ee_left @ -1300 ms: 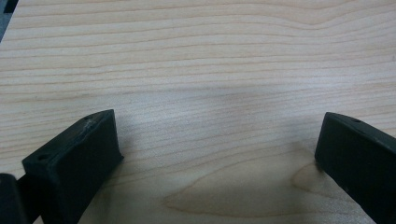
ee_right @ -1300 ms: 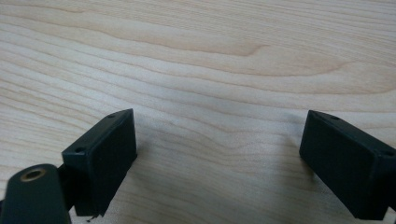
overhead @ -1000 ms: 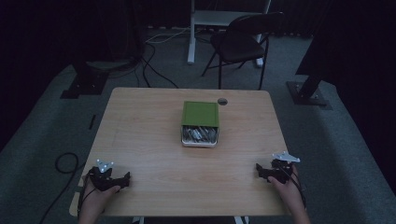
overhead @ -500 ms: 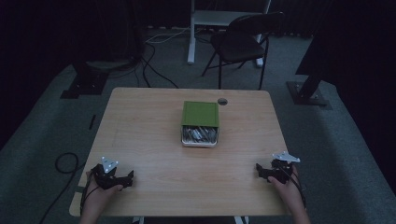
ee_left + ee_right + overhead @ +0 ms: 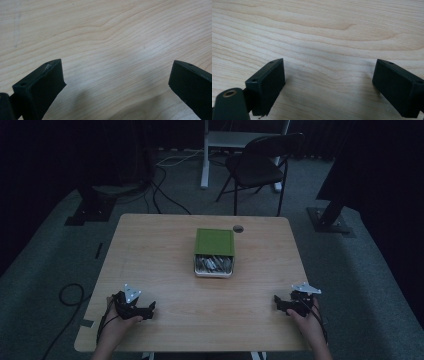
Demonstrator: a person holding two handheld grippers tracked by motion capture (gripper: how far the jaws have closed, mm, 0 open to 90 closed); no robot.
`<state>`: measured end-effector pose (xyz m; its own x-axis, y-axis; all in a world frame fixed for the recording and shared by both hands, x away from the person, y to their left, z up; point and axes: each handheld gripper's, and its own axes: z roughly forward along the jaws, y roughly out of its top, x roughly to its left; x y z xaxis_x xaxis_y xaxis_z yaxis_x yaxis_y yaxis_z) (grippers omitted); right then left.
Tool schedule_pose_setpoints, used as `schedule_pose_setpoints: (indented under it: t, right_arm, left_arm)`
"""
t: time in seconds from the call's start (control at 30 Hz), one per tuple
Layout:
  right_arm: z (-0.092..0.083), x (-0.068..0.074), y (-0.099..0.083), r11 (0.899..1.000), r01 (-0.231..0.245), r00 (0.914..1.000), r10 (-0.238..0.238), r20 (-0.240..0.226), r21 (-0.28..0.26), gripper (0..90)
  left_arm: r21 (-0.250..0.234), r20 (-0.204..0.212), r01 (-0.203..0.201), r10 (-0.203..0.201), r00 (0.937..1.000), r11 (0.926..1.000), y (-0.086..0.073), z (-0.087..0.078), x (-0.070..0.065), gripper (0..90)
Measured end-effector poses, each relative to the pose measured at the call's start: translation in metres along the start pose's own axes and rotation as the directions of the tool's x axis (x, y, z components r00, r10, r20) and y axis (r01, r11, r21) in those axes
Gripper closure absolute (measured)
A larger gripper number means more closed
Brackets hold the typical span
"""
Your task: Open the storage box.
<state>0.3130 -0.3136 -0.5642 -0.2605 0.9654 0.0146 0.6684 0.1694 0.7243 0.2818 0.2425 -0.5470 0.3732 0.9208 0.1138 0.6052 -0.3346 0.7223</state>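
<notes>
Both my claws sit parked at the counter's near corners — left claw (image 5: 150,308) and right claw (image 5: 276,301), jaws wide apart, gripping nothing. The green-lidded box (image 5: 214,252) sits mid-counter toward the far edge, lid slid back — probably so the contents are reachable.

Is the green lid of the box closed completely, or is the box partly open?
Partly open. In the high view the green lid covers only the far part of the box; the near part is uncovered and shows greyish contents, too small to identify.
</notes>
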Motion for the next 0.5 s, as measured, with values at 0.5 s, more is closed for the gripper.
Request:
schedule_pose_setpoints:
  t: [0.5]
  right_arm:
    - [0.0,0.0,0.0,1.0,-0.001,1.0,0.001,0.0,0.0,10.6]
  left_arm:
    - [-0.026,0.061,-0.089,0.091,0.994,0.9957,0.021,0.011,-0.028,0.7]
